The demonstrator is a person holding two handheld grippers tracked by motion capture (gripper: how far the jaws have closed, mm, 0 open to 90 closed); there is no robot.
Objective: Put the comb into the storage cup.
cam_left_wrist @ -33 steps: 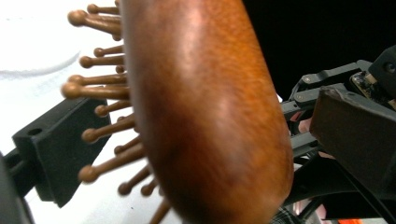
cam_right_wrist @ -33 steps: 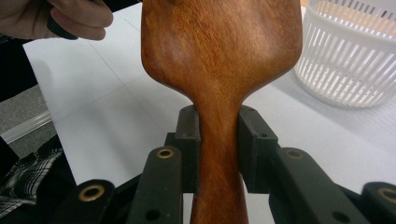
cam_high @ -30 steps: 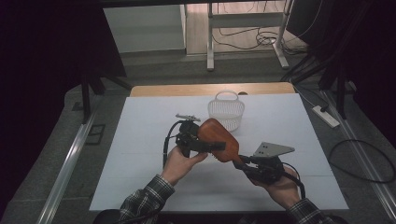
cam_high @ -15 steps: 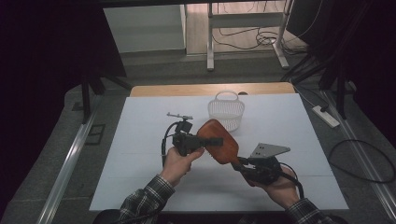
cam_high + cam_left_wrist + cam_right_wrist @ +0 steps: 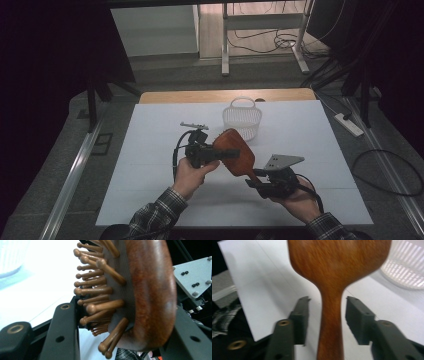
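The wooden hairbrush point(image 5: 235, 152) is being held above the middle of the white tabletop point(image 5: 150, 150), with its paddle head being pinched by the left hand-held gripper point(image 5: 220, 156); in the left gripper view one jaw is being pressed against the bristle side point(image 5: 100, 292) and the other against the smooth wooden back. The left jaws have just been closing onto the head. The handle point(image 5: 330, 322) is lying between the jaws of the right hand-held gripper point(image 5: 327, 317), which have just been opening and are now being held spread, clear gaps showing on both sides. A handover from right to left is judged to be in progress. Next, the right gripper is probably to be drawn back along the handle without knocking it. A white basket point(image 5: 242, 119) is standing just beyond, and a small metal tool point(image 5: 194, 124) is lying to its left.
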